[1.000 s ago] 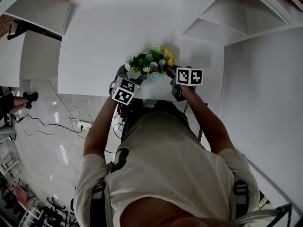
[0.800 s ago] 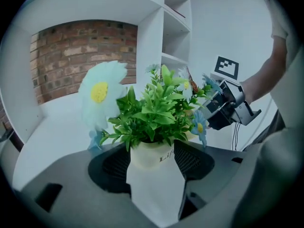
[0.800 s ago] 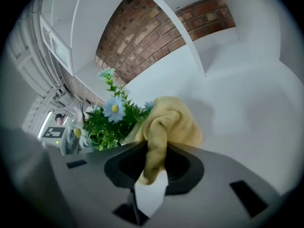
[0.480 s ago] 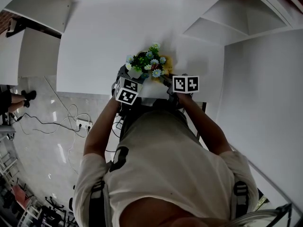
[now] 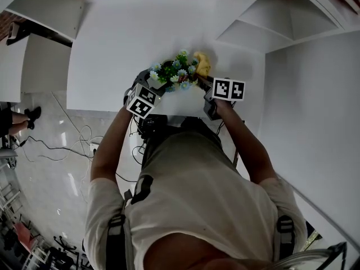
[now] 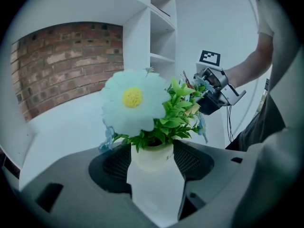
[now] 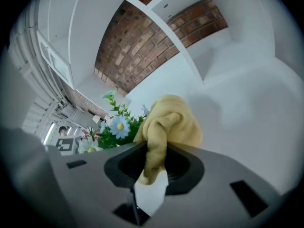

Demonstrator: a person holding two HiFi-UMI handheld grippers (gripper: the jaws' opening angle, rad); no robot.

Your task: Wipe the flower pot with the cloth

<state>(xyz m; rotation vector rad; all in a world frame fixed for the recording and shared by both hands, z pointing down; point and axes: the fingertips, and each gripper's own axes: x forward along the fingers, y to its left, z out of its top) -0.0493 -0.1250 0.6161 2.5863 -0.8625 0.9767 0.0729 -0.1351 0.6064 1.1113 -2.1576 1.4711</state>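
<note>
Left claw (image 6: 153,162), jaws just tightened, clamps round white flower pot (image 6: 151,154); right claw (image 7: 153,167) pinches crumpled yellow cloth (image 7: 167,121).

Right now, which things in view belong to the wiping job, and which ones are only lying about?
Belong to the job: flower pot with its flowers; yellow cloth.
Only lying about: cables on the floor; white shelves; brick wall.
</note>
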